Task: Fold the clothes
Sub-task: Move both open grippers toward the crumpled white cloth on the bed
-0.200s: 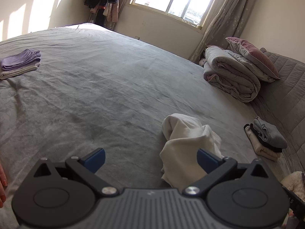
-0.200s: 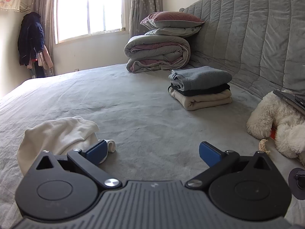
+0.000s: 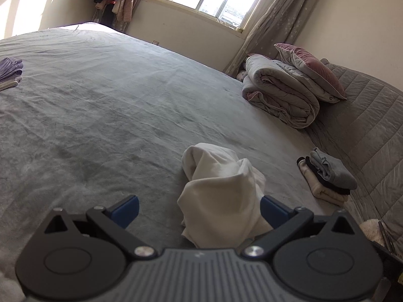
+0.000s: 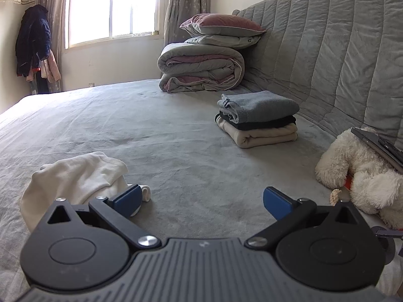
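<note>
White garment [image 3: 221, 191] lies bunched on the grey bed [image 3: 100, 115]. In left wrist view its long axis runs approx 6 to 12 o'clock, rounded end far, near end w/ the left hand-held gripper [image 3: 199, 210], fingers spread wide, touching right pad. Right hand-held gripper [image 4: 202, 201] also wide apart, empty; garment at its 9 o'clock by left pad. Folded stack [image 4: 257, 118] at 1 o'clock, well apart.

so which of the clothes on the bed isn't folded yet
The white garment, a crumpled heap beside the left gripper. The grey-black-cream stack and the purple pile are folded.
</note>
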Motion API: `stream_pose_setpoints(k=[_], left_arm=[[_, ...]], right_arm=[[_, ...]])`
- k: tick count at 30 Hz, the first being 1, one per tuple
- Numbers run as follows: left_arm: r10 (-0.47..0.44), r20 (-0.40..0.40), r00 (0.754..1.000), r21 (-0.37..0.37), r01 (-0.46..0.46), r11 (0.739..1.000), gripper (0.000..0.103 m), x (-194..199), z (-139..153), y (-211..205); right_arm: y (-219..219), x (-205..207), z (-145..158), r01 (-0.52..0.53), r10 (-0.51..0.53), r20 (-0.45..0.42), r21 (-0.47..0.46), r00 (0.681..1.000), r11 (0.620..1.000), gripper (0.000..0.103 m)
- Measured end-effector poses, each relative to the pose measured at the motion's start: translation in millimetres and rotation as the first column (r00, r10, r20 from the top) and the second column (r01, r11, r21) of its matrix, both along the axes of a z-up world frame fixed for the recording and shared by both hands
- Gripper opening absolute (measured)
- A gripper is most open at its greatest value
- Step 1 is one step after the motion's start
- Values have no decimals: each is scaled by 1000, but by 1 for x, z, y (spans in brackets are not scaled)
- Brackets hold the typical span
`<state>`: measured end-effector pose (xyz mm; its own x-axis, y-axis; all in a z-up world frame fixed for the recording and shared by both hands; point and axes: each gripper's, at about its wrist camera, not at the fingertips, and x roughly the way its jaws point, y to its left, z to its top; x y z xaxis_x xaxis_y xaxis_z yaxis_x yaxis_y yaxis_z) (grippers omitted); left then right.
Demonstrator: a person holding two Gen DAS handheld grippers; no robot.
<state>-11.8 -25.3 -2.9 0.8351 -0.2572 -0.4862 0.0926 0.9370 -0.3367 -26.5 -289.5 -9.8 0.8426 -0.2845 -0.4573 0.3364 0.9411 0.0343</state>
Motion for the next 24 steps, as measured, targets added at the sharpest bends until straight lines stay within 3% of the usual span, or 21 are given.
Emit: stream_pose_setpoints(k=[3, 5, 8, 12, 17, 24], left_arm=[[-68, -82, 994, -31, 66, 997, 103, 25, -5, -2], [-85, -109, 990, 0, 85, 996, 102, 30, -6, -10], [-93, -114, 989, 16, 95, 995, 102, 35, -14, -10], [-72, -113, 991, 21, 75, 997, 103, 35, -17, -5], [-74, -112, 991, -9, 73, 997, 103, 36, -20, -1], [-189, -84, 978, -170, 173, 970, 103, 43, -26, -2]], right_arm=[[1, 3, 2, -8, 7, -17, -73, 1000, 997, 103], [1, 5, 4, -14, 10, -29, -121, 1000, 993, 103], [17, 7, 19, -32, 19, -60, -227, 998, 973, 103], [73, 24, 42, -2, -35, -102, -343, 994, 939, 103], [87, 27, 47, 53, -112, -129, -393, 985, 918, 103], [90, 24, 45, 232, -306, -66, -506, 950, 830, 103]])
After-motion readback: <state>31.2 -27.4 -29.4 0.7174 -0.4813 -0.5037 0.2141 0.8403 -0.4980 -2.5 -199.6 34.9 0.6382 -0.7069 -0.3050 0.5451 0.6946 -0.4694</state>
